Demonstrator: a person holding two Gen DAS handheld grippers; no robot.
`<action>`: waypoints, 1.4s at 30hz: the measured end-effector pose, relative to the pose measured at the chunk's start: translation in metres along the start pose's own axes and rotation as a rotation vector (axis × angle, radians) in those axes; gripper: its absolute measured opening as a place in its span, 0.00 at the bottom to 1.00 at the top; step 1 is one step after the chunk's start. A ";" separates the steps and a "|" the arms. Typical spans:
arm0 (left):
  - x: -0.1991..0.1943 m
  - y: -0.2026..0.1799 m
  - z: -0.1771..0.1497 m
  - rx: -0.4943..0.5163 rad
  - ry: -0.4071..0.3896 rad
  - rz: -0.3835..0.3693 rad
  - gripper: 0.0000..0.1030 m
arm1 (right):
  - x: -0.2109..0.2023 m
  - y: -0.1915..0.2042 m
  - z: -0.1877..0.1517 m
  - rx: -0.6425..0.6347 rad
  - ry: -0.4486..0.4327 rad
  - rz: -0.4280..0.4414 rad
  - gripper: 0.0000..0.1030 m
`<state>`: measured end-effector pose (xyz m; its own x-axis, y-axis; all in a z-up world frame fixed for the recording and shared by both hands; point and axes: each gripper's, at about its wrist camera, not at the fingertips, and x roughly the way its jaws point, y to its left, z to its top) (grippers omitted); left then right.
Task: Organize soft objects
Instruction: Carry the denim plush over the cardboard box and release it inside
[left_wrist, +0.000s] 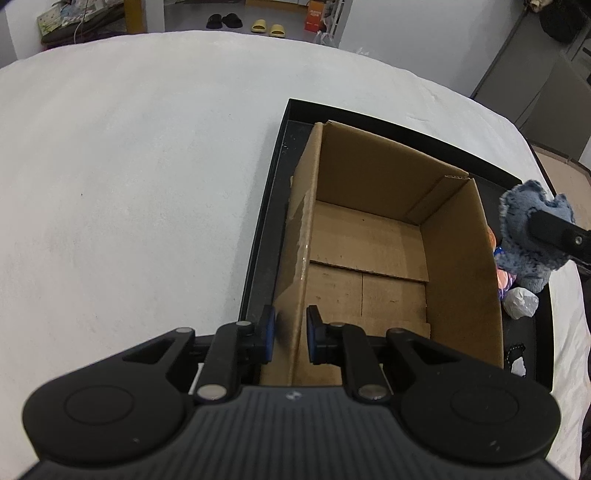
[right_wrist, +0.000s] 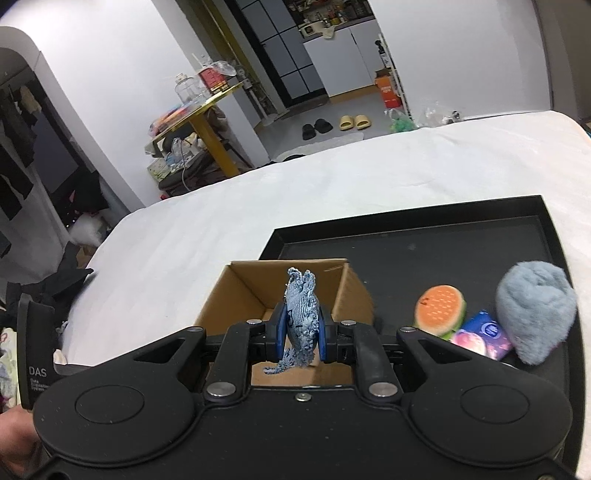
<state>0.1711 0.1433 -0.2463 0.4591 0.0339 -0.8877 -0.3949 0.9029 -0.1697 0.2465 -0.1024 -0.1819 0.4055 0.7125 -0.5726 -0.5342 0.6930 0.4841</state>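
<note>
An open cardboard box (left_wrist: 369, 236) stands on a black tray (left_wrist: 266, 221); its inside shows bare. My left gripper (left_wrist: 290, 338) is shut on the box's near left wall. My right gripper (right_wrist: 301, 334) is shut on a blue knitted soft piece (right_wrist: 301, 314), held above the near side of the box (right_wrist: 240, 291). The piece (left_wrist: 517, 214) also shows in the left wrist view beside the box's right wall, with one right finger across it. On the tray right of the box lie a grey-blue plush (right_wrist: 535, 310), an orange round plush (right_wrist: 439, 306) and a blue-pink packet (right_wrist: 484, 334).
The tray (right_wrist: 424, 243) sits on a table with a white cloth (left_wrist: 129, 184). A crumpled white piece (left_wrist: 521, 302) lies on the tray's right side. Beyond the table are slippers on the floor (right_wrist: 332, 125), a yellow side table (right_wrist: 199, 110) and clutter at left.
</note>
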 end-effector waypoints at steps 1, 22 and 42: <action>0.001 0.001 0.001 -0.007 0.003 -0.002 0.14 | 0.002 0.003 0.001 -0.002 0.003 0.004 0.16; -0.004 0.010 0.001 -0.022 0.031 -0.041 0.14 | 0.037 0.042 0.006 -0.047 0.022 0.036 0.16; -0.011 -0.004 -0.006 -0.051 -0.004 0.044 0.30 | 0.010 0.015 -0.006 0.025 0.017 -0.007 0.29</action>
<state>0.1630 0.1364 -0.2386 0.4437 0.0747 -0.8931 -0.4545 0.8776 -0.1524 0.2383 -0.0849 -0.1840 0.3965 0.7061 -0.5867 -0.5126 0.7005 0.4965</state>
